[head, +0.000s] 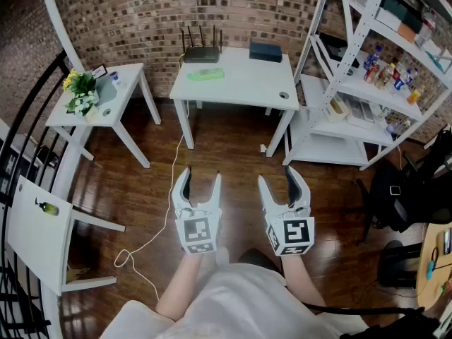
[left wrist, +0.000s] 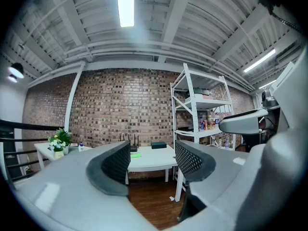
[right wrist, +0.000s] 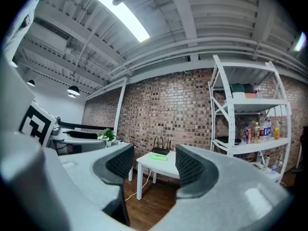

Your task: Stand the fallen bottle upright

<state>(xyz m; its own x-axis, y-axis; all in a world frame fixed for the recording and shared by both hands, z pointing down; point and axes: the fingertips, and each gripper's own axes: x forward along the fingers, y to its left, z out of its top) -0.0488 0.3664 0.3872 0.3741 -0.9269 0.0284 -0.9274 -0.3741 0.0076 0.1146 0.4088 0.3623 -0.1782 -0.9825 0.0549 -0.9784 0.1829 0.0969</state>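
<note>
Apparently unstarted: the left tongs (head: 201, 176) and right tongs (head: 275, 176) hang spread, empty, well apart from the pale green bottle (head: 205, 74) lying on the far white bench (head: 244, 89).

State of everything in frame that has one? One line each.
Left gripper: open, empty.
Right gripper: open, empty.
Light green oblong object on the middle white table: lying flat.
Small yellow-green bottle on the near-left white table: apparently on its side.
Black router: antennas up.
</note>
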